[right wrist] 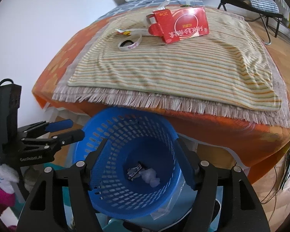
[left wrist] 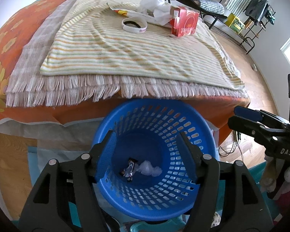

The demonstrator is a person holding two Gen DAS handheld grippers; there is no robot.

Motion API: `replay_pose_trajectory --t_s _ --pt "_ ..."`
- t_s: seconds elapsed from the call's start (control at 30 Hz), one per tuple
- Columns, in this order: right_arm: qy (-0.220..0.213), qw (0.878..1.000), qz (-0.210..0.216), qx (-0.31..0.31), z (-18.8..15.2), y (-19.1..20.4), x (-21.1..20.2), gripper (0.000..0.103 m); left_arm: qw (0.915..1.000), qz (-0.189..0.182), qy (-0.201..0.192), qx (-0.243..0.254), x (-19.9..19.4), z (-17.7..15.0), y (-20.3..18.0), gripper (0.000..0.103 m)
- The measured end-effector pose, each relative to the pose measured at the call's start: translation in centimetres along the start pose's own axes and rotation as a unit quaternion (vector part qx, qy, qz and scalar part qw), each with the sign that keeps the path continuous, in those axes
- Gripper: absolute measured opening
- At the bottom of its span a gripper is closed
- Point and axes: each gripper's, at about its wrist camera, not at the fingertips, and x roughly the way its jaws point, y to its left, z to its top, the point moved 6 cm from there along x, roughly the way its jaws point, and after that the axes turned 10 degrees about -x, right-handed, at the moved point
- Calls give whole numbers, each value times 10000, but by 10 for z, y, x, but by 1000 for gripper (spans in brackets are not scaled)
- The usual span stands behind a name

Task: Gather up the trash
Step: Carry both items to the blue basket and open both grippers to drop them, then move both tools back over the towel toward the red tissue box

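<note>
A blue plastic basket [left wrist: 195, 127] [right wrist: 90, 131] stands on the floor at the foot of the bed. Inside lie a dark wrapper [left wrist: 130, 169] [right wrist: 134, 171] and a white crumpled plastic piece [left wrist: 149, 169] [right wrist: 151, 176]. My left gripper [left wrist: 145, 145] hangs open and empty over the basket; it also shows in the right wrist view [right wrist: 73, 128]. My right gripper [right wrist: 140, 150] is open and empty over the basket; it also shows in the left wrist view [left wrist: 233, 115]. On the bed lie a red carton [left wrist: 184, 22] [right wrist: 181, 25], a white tape ring [left wrist: 134, 25] [right wrist: 130, 42], crumpled white paper [left wrist: 156, 9] and a flat wrapper [right wrist: 129, 32].
The striped towel [left wrist: 125, 54] [right wrist: 174, 67] lies on a fringed blanket [left wrist: 67, 89] over the orange bedspread [right wrist: 222, 131]. A folding chair [left wrist: 206, 3] [right wrist: 257, 2] and a clothes rack [left wrist: 259, 9] stand on the wood floor beyond. Cables [right wrist: 286, 166] hang by the bed corner.
</note>
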Motion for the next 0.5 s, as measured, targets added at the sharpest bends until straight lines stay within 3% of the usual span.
replay_pose_trajectory --t_s 0.5 --pt "-387 9975 -187 569 64 -35 -21 67 9987 45 -344 368 -13 69 -16 66"
